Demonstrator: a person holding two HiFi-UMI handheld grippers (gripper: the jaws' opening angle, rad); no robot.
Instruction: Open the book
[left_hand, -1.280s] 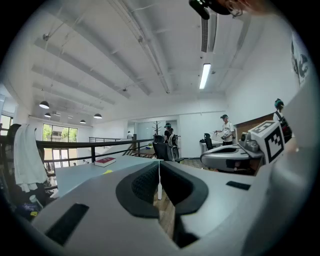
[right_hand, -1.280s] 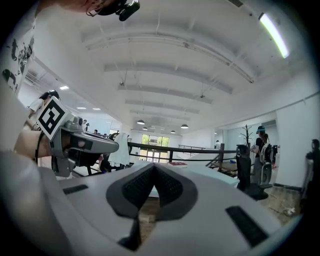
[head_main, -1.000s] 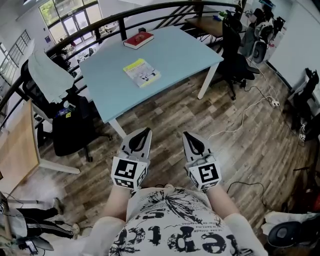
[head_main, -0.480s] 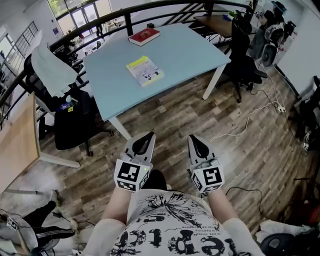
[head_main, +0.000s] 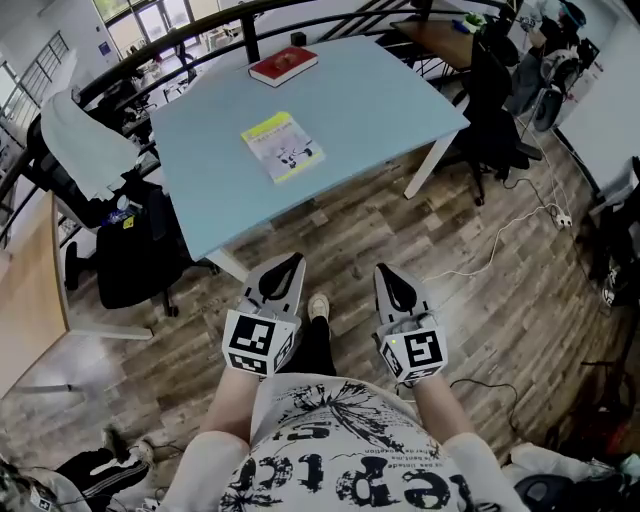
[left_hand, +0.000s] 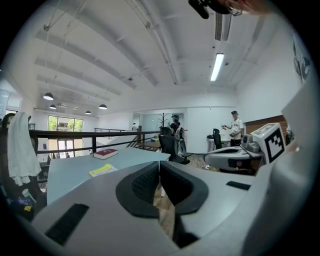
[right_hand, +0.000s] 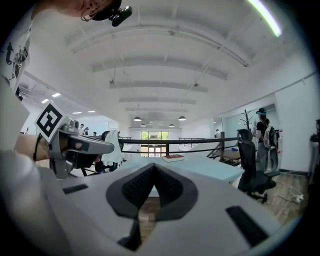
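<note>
Both grippers are held out ahead of the torso, well short of the counter (head_main: 380, 110). The left gripper (head_main: 289, 262) has its jaws pressed together on nothing, and the right gripper (head_main: 386, 270) matches it, tips meeting and empty.

Two candidates lie on that pale blue counter. A yellow-covered book (head_main: 283, 146) lies flat and closed near the middle. A red book (head_main: 284, 65) sits at the far edge by the black railing (head_main: 251, 38), well apart from the first. Which one the task means I cannot tell, though the yellow one is nearer.

The step in hand, by my reading, is the approach, with wooden floor (head_main: 340, 230) between the grippers and the counter's near edge. To do it well, get square to the counter and spread one pair of jaws on the way in. Come in low at the book's free long edge so a jaw tip slips under the cover alone — the other gripper pressing down near the spine so the book doesn't slide on that smooth top.

The head view gives the layout from above and the gap to cover. The left gripper view adds what it can't: how thin the yellow book lies on the surface, and a person (left_hand: 234, 125) standing by the far wall. The right gripper view catches only the red book — the yellow one doesn't show there.
</note>
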